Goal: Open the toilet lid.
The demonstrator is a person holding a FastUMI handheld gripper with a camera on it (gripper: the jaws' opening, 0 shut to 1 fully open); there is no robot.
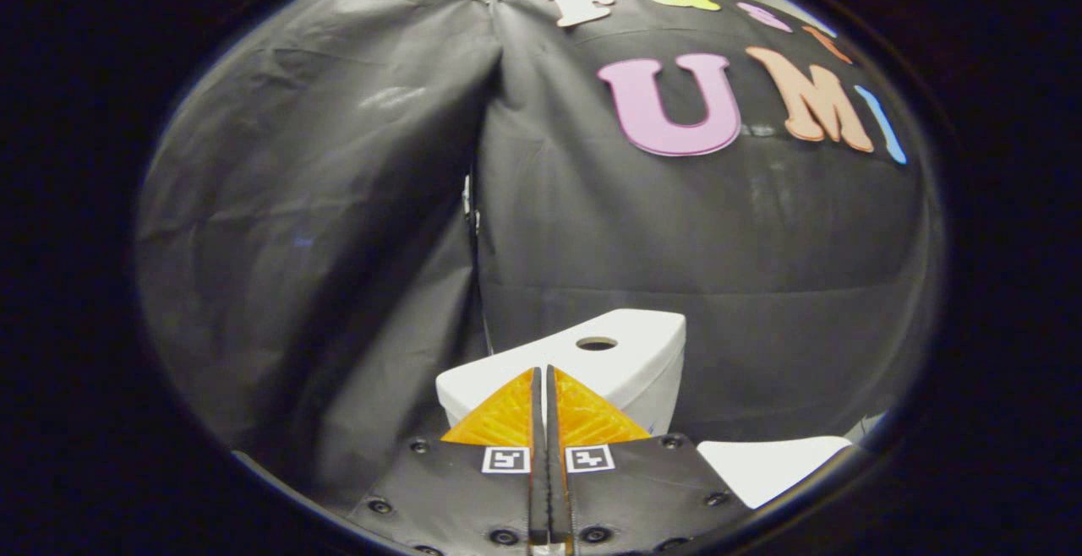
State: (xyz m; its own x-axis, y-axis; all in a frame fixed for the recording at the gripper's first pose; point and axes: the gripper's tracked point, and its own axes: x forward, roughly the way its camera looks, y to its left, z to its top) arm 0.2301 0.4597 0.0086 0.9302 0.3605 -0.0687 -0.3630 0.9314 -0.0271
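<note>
We're at the approach step: hand-held gripper (pixel 543 374) has its fingers together, nothing between them, aimed high at the white cistern (pixel 630 353) just beyond the tips. What looks like the toilet lid (pixel 773 465) sits low, right of the fingers. Next we'd need to drop down, part the fingers and catch its edge.

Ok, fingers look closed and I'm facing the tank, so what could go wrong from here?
1. The gripper is shut with nothing between its fingers, so it likely can't pinch the lid edge until it opens.
2. It points at the tank, just beyond the fingertips; pushing ahead may bump it.
3. The white surface beside the fingers may be the lid, but it's cut off, so aiming at it is uncertain.
</note>
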